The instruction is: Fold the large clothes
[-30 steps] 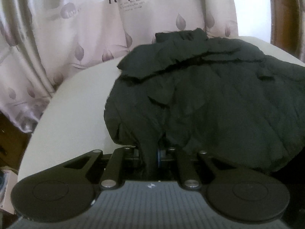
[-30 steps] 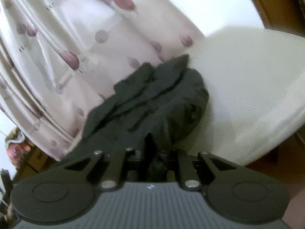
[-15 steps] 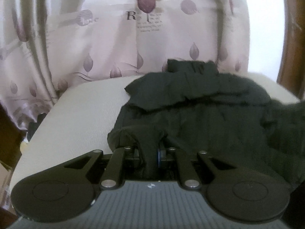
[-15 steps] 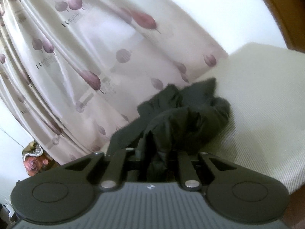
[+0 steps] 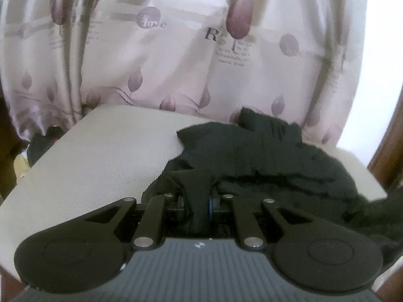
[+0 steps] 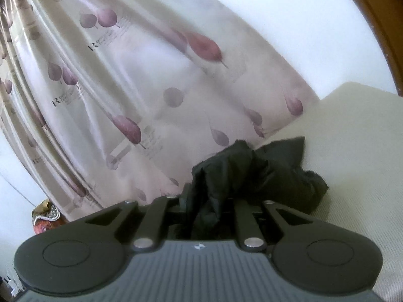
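A large black garment (image 5: pixel 272 156) lies bunched on a cream table (image 5: pixel 100 151), trailing off to the right. My left gripper (image 5: pixel 200 201) is shut on a fold of its near edge, the cloth pinched between the jaws and hiding the fingertips. In the right wrist view the same black garment (image 6: pixel 254 166) hangs up from the cream table (image 6: pixel 352 151). My right gripper (image 6: pixel 204 209) is shut on another bunch of it, lifted above the surface.
A pale curtain (image 5: pixel 176 50) with purple leaf prints hangs close behind the table and shows as the curtain (image 6: pixel 126 88) at the left. A brown wooden frame (image 5: pixel 388 151) stands at the right. Dark clutter (image 5: pixel 40 146) lies on the floor at the left.
Both grippers have risen with the cloth still pinched. The garment has been pulled up and bunched toward them, and more curtain and bare table show now.
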The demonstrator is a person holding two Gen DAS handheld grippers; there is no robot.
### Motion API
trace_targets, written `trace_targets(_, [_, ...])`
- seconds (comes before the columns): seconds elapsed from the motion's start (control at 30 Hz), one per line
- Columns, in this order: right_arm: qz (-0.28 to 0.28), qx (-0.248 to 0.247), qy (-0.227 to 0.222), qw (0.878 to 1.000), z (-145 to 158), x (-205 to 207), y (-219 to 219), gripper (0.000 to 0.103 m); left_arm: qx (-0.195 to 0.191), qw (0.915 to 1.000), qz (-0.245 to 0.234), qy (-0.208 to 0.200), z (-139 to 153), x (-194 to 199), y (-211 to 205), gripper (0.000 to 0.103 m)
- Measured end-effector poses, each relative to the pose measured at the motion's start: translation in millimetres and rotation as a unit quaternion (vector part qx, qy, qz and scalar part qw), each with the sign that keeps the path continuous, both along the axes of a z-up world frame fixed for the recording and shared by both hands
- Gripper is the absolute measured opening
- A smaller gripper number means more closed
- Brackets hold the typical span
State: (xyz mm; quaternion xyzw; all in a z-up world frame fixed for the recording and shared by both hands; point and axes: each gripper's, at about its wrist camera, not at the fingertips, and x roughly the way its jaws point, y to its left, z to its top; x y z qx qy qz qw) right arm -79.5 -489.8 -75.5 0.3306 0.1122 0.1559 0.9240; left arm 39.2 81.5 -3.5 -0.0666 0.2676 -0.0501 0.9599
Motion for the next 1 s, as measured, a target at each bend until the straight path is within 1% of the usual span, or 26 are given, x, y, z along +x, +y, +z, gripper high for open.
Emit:
trace_targets(0.17, [-0.004,0.002,-0.007,1.0,11.8,23.7,-3.2,0.013,-0.021,0.9996,0.015,-0.007,12.5,24.6,-0.8,0.017])
trace_targets(0.37, [-0.01,0.006,-0.009,1.0,21.6,63.4,-7.3,0.013,-0.024,0.999,0.032,-0.022,25.5,61.3,-10.1,0.018])
trace_targets(0.47, [-0.015,0.007,-0.008,1.0,23.9,82.8,-8.5,0.013,-0.029,0.9985,0.042,-0.022,28.0,79.4,-13.2,0.018])
trace_targets(0.67, [-0.025,0.01,-0.003,1.0,25.0,115.9,-9.9,0.013,-0.029,0.9976,0.059,-0.023,25.3,106.0,-19.1,0.019])
trace_targets(0.83, [-0.031,0.009,0.004,0.999,23.2,138.2,-9.2,0.013,-0.017,0.9972,0.07,-0.022,18.0,126.6,-24.2,0.02])
trace_targets(1.0, [-0.045,-0.018,0.012,0.999,22.7,161.7,-4.2,0.013,-0.013,0.9966,0.079,-0.017,10.9,146.6,-26.9,0.021])
